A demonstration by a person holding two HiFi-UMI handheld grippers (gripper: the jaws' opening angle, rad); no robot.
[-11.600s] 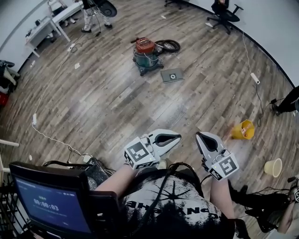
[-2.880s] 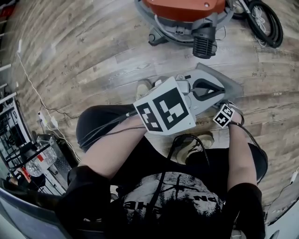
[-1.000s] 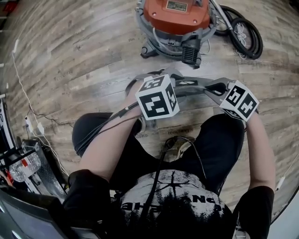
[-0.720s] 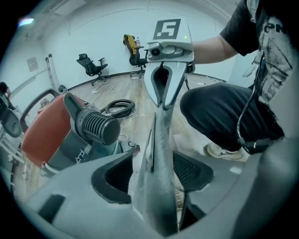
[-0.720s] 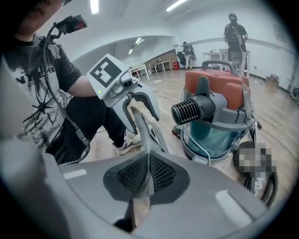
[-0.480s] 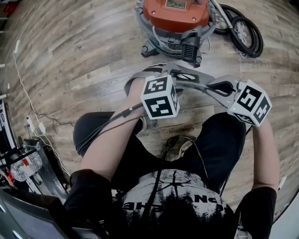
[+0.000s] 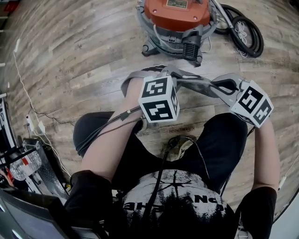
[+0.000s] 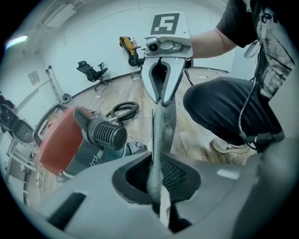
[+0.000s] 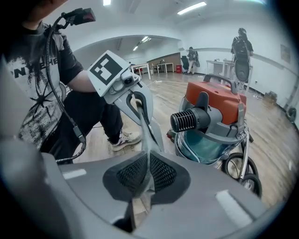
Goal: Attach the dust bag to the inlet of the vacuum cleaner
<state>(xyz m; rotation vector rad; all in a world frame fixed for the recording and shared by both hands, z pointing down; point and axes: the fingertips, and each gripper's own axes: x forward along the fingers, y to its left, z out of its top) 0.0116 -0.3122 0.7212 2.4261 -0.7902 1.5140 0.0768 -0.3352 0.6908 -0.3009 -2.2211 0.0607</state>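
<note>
The grey dust bag hangs stretched between both grippers, over the person's knees. My left gripper has just been closing and is now shut on one edge of the bag, which runs edge-on between its pads. My right gripper is shut on the opposite edge of the bag. In the head view the left gripper and right gripper face each other. The vacuum cleaner, red lid over a teal tank, stands just beyond, with its black ribbed inlet pointing toward the bag.
A black hose lies coiled right of the vacuum. The person's legs and a shoe are under the bag. Cables trail on the wood floor at left, beside a cart. People stand at the far tables.
The bag has come up a little from the floor, and the right gripper has shifted up and to the right with it. The left gripper has tilted and closed on the bag's edge.
</note>
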